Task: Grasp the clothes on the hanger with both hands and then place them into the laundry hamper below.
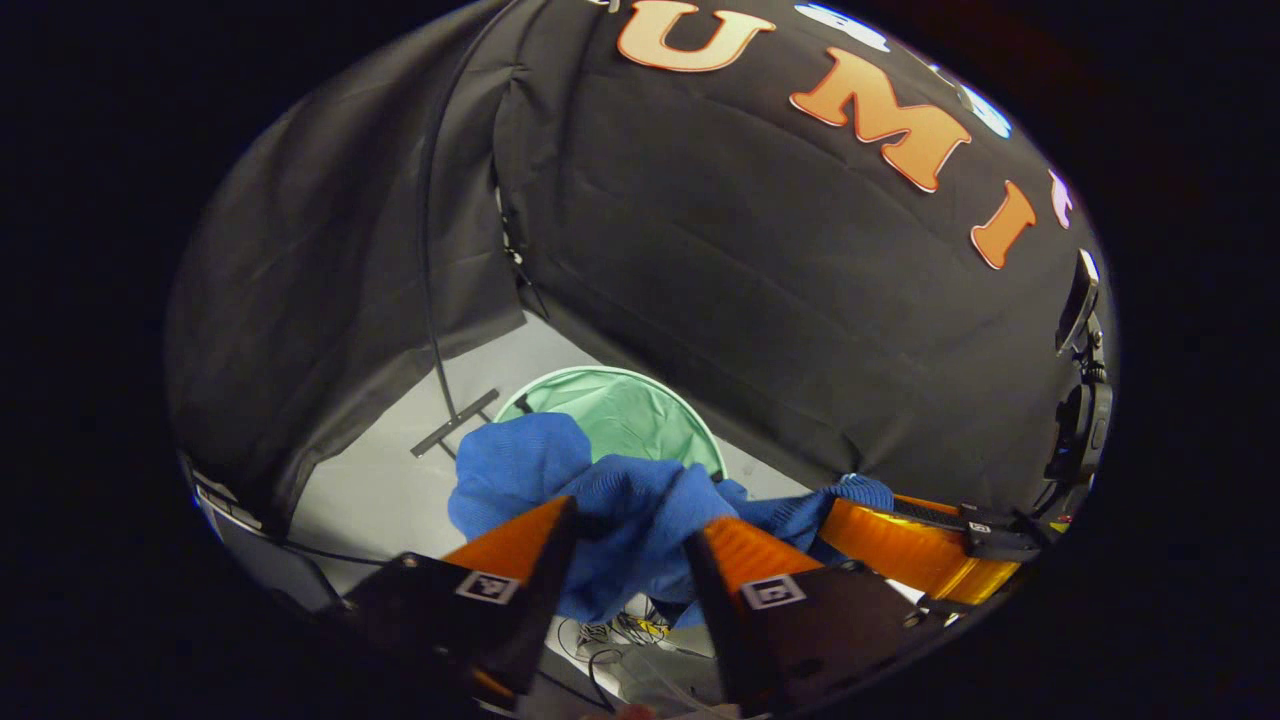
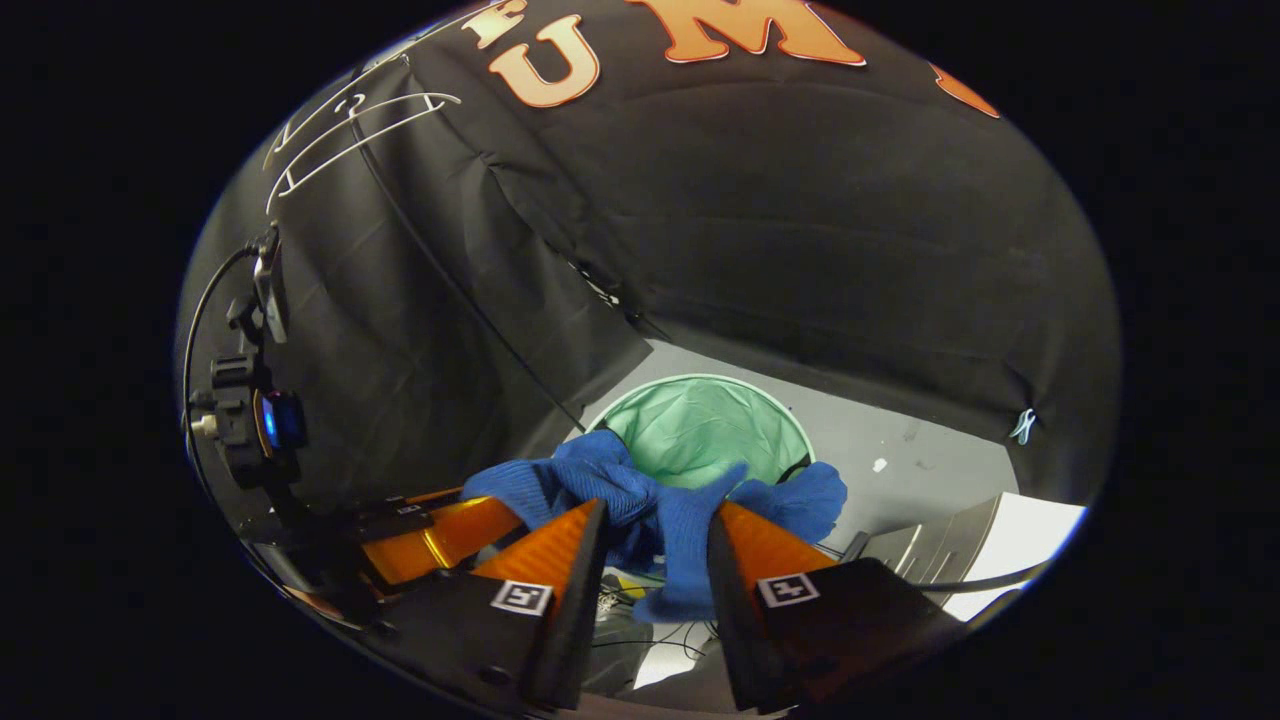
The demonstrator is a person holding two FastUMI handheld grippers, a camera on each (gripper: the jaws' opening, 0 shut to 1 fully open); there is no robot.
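A bunched blue knitted garment hangs between both grippers, above and just in front of the round green laundry hamper on the floor. My left gripper is shut on one fold of it. In the left gripper view the right gripper reaches in from the right with cloth draped over its tip. In the right gripper view my right gripper pinches another fold of the garment, with the hamper beyond and the left gripper at the left. A bare white hanger hangs high at the upper left.
The black cloth wall closes in behind and beside the hamper. A dark stand pole and its foot rise from the pale floor left of the hamper. Loose cables lie below the garment. White panels sit at the right.
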